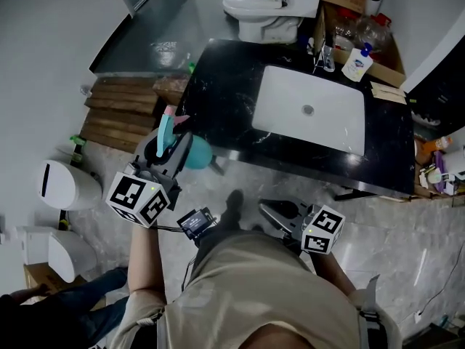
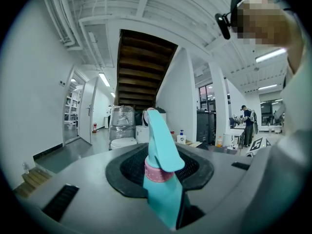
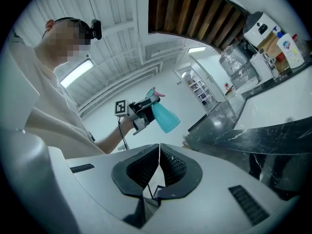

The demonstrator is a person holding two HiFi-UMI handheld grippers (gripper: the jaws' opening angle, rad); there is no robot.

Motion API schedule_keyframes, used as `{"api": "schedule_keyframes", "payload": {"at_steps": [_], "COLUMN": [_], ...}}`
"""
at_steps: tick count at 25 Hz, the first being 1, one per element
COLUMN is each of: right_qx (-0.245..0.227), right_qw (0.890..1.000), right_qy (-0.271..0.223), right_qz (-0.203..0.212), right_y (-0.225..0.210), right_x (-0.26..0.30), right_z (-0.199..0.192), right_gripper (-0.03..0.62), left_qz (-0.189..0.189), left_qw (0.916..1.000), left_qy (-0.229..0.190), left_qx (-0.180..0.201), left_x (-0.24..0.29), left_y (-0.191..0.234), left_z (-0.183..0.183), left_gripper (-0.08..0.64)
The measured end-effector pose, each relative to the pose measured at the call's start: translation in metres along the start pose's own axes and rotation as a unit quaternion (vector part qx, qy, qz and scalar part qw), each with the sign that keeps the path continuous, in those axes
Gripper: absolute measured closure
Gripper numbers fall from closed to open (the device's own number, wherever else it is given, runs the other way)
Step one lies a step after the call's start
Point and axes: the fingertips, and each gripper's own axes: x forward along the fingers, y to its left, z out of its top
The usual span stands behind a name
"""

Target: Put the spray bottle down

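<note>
The teal spray bottle hangs just off the dark surface's near corner. The left gripper's jaws are clamped on it, apparently at the neck, ready to set it down. The right gripper waits empty, jaws together.

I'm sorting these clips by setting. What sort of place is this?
Probably a mock bathroom built inside a larger workshop or office hall: a black marble counter with a white sink, a toilet, and an open wooden staircase overhead.
</note>
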Motion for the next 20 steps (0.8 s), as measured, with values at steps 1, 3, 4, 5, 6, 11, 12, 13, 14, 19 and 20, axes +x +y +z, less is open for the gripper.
{"api": "schedule_keyframes", "payload": {"at_steps": [1, 3, 4, 5, 6, 11, 12, 13, 14, 19, 20], "right_qx": [0.0, 0.0, 0.001, 0.003, 0.005, 0.016, 0.018, 0.019, 0.02, 0.024, 0.024], "right_qw": [1.0, 1.0, 1.0, 1.0, 1.0, 0.999, 0.999, 0.999, 0.999, 0.998, 0.998], "right_qy": [0.001, 0.002, 0.002, 0.002, 0.001, -0.005, -0.006, -0.008, -0.009, -0.012, -0.012], "right_qz": [-0.004, -0.011, -0.014, -0.017, -0.02, -0.03, -0.032, -0.035, -0.037, -0.049, -0.052], "right_y": [-0.003, -0.009, -0.011, -0.014, -0.017, -0.03, -0.033, -0.036, -0.039, -0.047, -0.049], "right_x": [0.002, 0.008, 0.011, 0.013, 0.016, 0.03, 0.032, 0.034, 0.035, 0.043, 0.044], "right_z": [0.002, 0.006, 0.007, 0.008, 0.009, 0.019, 0.02, 0.022, 0.023, 0.03, 0.032], "right_gripper": [0.569, 0.569, 0.569, 0.569, 0.569, 0.569, 0.569, 0.569, 0.569, 0.569, 0.569], "left_qz": [-0.005, -0.011, -0.014, -0.017, -0.02, -0.038, -0.043, -0.049, -0.055, -0.071, -0.072], "left_qw": [1.0, 0.9999, 0.9999, 0.9998, 0.9996, 0.9984, 0.9981, 0.9978, 0.9974, 0.9968, 0.9969], "left_qy": [-0.002, -0.002, 0.0, 0.003, 0.006, 0.019, 0.021, 0.024, 0.028, 0.03, 0.028], "left_qx": [0.0, 0.004, 0.008, 0.012, 0.018, 0.037, 0.038, 0.039, 0.039, 0.02, 0.015], "left_x": [0.005, 0.016, 0.022, 0.028, 0.034, 0.061, 0.066, 0.072, 0.077, 0.099, 0.103], "left_y": [0.004, 0.012, 0.017, 0.021, 0.024, 0.04, 0.042, 0.044, 0.046, 0.058, 0.063], "left_z": [0.001, 0.003, 0.003, 0.003, 0.003, 0.003, 0.002, 0.0, -0.002, -0.005, -0.005], "left_gripper": [0.428, 0.428, 0.428, 0.428, 0.428, 0.428, 0.428, 0.428, 0.428, 0.428, 0.428]}}
